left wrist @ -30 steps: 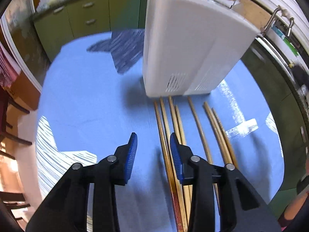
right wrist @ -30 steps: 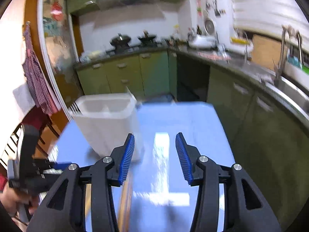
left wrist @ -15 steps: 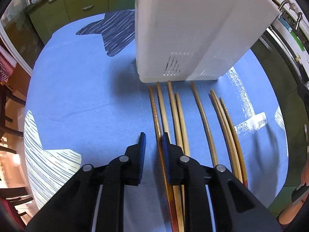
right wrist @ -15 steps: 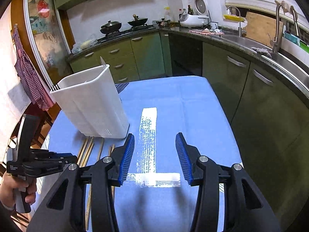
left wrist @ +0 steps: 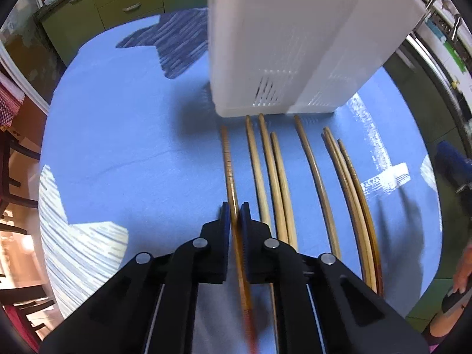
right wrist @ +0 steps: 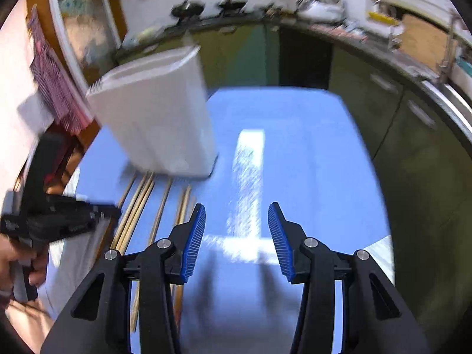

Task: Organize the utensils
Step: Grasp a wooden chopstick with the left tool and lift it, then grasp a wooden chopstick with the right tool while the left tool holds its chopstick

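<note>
The left tool is pinching the leftmost chopstick of the row lying on the blue table before the white holder, likely its destination, while the right tool hovers spread, holding nothing

Blue tablecloth – tan chopsticks – white holder.

Both the left claw and the right claw have black plastic arms, silver screws and ridged blue pads.
</note>
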Tool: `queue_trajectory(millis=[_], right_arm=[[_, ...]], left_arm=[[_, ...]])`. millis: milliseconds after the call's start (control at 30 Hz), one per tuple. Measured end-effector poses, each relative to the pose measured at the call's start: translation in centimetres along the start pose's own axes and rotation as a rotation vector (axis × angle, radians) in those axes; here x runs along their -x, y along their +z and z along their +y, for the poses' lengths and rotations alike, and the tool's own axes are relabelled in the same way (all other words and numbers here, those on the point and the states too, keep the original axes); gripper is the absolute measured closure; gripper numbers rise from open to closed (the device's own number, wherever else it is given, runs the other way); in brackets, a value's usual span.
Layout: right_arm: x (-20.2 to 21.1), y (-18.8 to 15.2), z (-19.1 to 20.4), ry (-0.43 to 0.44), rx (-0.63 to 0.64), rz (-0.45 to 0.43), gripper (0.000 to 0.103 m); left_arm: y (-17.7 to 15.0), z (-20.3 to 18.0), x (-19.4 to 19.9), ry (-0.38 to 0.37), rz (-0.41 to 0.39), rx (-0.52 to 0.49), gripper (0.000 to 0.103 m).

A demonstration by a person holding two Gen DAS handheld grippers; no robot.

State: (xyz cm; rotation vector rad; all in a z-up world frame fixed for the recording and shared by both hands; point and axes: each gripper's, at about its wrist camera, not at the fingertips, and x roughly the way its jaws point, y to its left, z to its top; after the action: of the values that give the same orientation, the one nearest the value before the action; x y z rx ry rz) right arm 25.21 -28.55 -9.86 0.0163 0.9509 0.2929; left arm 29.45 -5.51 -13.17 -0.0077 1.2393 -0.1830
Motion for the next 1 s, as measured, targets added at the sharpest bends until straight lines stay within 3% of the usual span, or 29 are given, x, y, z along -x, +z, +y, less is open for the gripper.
queue_trajectory(millis=[167,333,500,1000], right_arm=[[-3.4,-0.2,1.5,0.088,0.016,0.155,0.070],[-5.7,-0.1,2.4,0.095,0.015,0.242,0.089],[-6.8,0.3,3.7,0.102,0.034,0.298,0.089],[-9.7,1.5,6.9,-0.054,0.129,0.400,0.094]], left_arm=[[-1.3,1.2,3.7,-0.011,-0.119,0.000,0.096],[-2.9,2.4,7.1,0.004,-0.212,-0.012,0.096],[-3.9,2.1,8.6,-0.005,-0.250,-0.026,0.096],[-5.7,1.2,10.7,-0.026,-0.302,-0.067,0.096]])
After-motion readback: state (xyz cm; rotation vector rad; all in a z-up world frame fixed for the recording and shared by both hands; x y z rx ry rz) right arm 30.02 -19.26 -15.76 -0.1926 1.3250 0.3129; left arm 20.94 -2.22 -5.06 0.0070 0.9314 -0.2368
